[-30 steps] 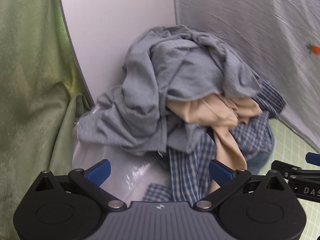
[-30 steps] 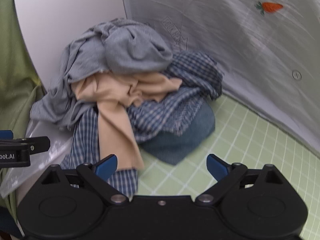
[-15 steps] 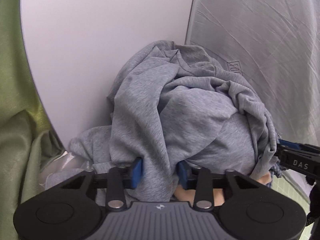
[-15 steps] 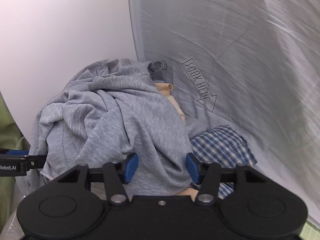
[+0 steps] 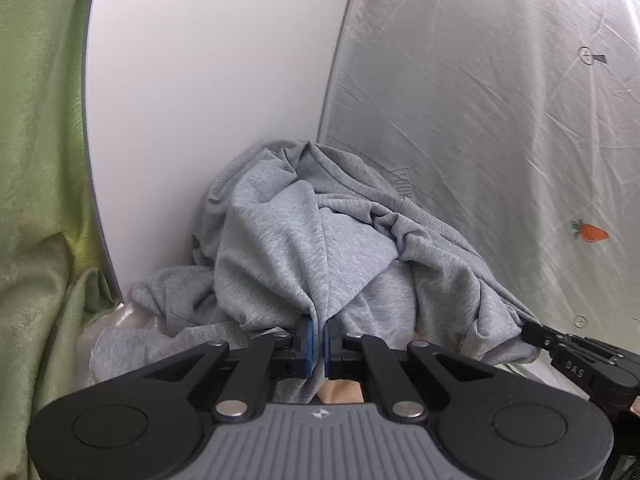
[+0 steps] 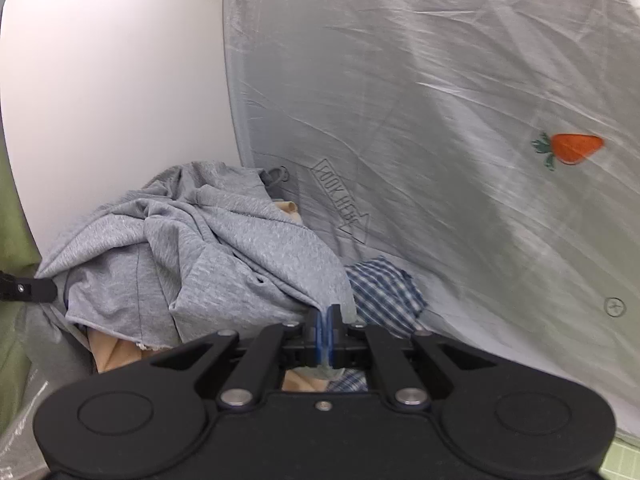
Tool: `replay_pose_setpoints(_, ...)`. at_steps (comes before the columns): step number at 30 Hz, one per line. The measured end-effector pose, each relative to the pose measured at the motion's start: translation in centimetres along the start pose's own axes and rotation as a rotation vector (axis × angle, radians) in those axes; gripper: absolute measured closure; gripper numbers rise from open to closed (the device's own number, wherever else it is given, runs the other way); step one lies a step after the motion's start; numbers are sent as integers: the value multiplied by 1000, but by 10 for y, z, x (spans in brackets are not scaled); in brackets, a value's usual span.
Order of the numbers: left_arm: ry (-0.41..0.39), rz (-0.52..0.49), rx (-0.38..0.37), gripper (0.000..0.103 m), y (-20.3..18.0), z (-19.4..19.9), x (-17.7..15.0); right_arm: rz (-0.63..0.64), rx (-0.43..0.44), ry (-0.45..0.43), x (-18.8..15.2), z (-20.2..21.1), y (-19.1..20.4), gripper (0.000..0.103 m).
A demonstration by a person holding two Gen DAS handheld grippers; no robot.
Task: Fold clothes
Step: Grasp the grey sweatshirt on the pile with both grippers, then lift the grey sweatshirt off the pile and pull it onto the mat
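Both tongs, left (image 5: pixel 316 338) and right (image 6: pixel 325 334), have clamped onto the grey garment (image 5: pixel 288 252) (checked shirt (image 6: pixel 384 296) only rightward).

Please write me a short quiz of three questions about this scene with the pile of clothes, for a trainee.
1. True or false: the left hand-held gripper is shut on the grey garment.
2. Which cloth lies right of the right hand-held gripper in its view? A) checked shirt B) red towel C) white sock
3. Fill in: the orange print on the pale sheet behind the pile is a ____.

Key:
1. True; the right one also pinches this garment.
2. A, the checked shirt.
3. carrot.
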State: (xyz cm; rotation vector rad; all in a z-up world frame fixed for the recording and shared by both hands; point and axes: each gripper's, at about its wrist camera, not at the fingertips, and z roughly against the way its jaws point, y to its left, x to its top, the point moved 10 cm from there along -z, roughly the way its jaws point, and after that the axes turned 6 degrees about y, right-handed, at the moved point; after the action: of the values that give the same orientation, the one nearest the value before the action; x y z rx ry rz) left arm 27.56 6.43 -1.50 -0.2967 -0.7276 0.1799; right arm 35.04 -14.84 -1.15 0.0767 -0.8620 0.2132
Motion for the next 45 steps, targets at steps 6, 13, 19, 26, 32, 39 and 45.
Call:
replay_pose_setpoints(6,126,1,-59,94,-18,-11,-54,-91,-70,169,-61,1,-38,101)
replay_pose_setpoints(13,-24,21,15,38,3,10,-20,-133,-17,121,-43,1,-24,66)
replay_pose_setpoints(19,-100,75,56,24,26,-8,28,-121,83,63,10,-23,11,32)
replay_pose_setpoints(26,-25,202,28,24,55,-59,34,-72,94,129,15,-76,40,24)
replay_pose_setpoints(32,-65,226,-61,99,49,-55,32,-74,132,72,12,-67,41,95)
replay_pose_setpoints(39,-175,140,-37,101,30,-5,40,-64,77,-112,26,-2,19,98)
replay_pose_setpoints(45,-239,101,-105,101,-1,48,32,-190,25,-186,15,53,-26,98)
